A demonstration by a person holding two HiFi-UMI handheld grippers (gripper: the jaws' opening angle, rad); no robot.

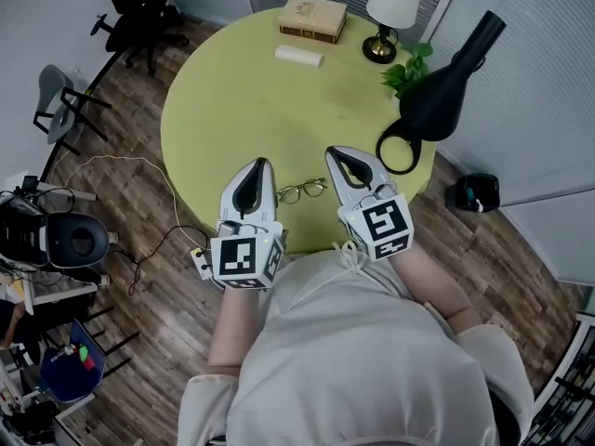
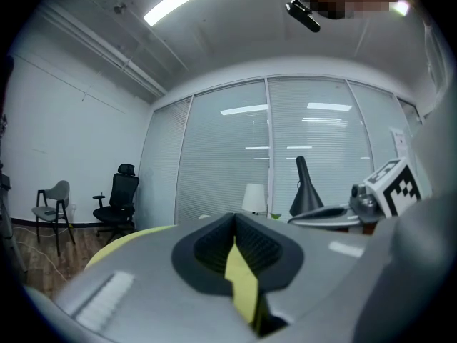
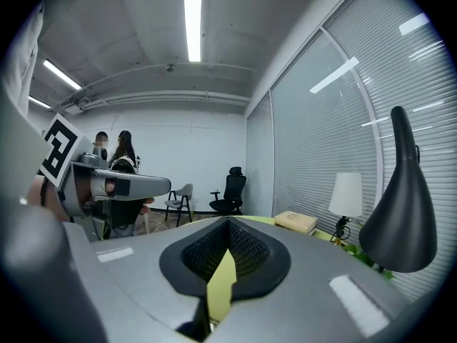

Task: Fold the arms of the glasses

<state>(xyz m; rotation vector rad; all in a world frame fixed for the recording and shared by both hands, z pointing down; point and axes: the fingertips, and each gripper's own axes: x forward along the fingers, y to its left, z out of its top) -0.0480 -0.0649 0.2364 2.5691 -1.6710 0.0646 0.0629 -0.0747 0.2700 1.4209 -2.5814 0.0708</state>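
Head view: the glasses [image 1: 302,191] lie just below frame centre on the round table [image 1: 232,91], long axis left to right. They sit between the left gripper [image 1: 259,165] and right gripper [image 1: 337,154]. Both grippers are empty with jaws pressed together, and neither is clearly nearer.

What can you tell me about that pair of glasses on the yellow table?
The glasses are a slim pair with a thin, gold-looking wire frame and two roundish clear lenses. They lie on the yellow-green round table, near the edge closest to the person, between the left gripper and the right gripper. Neither seems to touch them. Whether the arms are folded is too small to tell.
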